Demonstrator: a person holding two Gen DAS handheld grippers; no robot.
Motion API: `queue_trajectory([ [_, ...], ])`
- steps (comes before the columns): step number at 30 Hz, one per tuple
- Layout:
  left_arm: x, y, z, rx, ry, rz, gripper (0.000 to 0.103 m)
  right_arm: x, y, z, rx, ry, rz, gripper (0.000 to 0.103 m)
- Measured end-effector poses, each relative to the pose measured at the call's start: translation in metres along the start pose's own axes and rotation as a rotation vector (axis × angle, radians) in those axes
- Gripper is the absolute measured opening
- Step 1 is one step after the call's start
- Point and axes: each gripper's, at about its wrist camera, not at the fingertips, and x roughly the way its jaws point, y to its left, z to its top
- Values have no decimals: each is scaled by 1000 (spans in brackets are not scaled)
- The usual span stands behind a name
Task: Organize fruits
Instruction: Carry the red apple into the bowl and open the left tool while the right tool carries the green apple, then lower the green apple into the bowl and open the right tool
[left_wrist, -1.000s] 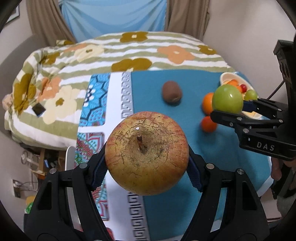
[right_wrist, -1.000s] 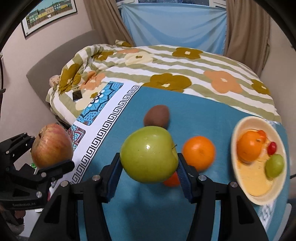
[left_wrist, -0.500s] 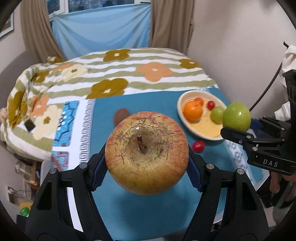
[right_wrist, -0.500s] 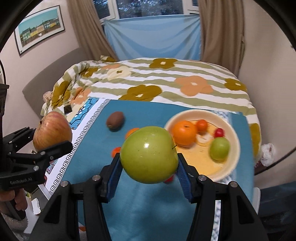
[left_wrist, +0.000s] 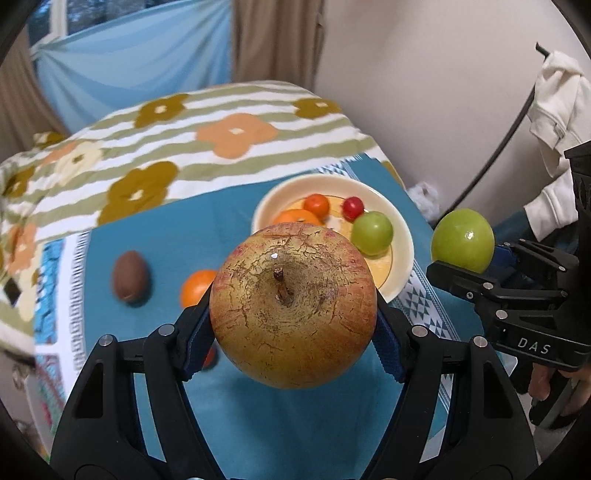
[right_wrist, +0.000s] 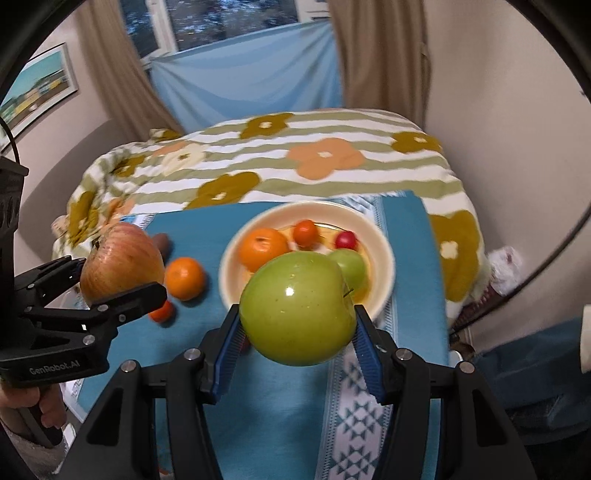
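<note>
Left gripper (left_wrist: 293, 317) clamps the russet red apple (left_wrist: 293, 306), stem toward camera; right gripper (right_wrist: 297, 328) clamps the green apple (right_wrist: 298, 308). Both held above the teal cloth (left_wrist: 258, 424), near the cream bowl (right_wrist: 380, 247) of small fruit. A kiwi (left_wrist: 130, 273) and an orange (right_wrist: 184, 277) lie on the cloth.

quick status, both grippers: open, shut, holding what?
Left gripper: shut on the red apple, held off the table.
Right gripper: shut on the green apple, held in front of the bowl.
</note>
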Motion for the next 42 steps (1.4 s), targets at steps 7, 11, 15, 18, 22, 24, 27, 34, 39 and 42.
queue_trajectory([
  [7,51,-13,11,93,72,-29,78,15,-26,3,102,20,-41,53],
  [11,77,-20,14,145,113,-46,78,23,-36,3,151,27,-60,53],
  [15,95,-27,15,193,140,-55,78,30,-42,2,185,36,-69,53],
  [18,102,-34,17,229,149,-60,78,33,-44,1,196,40,-79,53],
  [22,104,-38,18,249,145,-94,83,33,-48,0,215,43,-88,53],
  [24,95,-38,24,250,107,-105,103,31,-49,0,219,43,-94,53],
  [27,85,-35,32,243,81,-104,103,28,-50,0,221,41,-98,53],
  [34,68,-17,31,202,79,-74,103,21,-50,2,205,34,-93,53],
  [39,55,-1,21,153,82,-43,103,21,-47,7,183,29,-69,53],
  [42,46,7,15,129,76,-26,103,24,-42,12,165,25,-48,53],
])
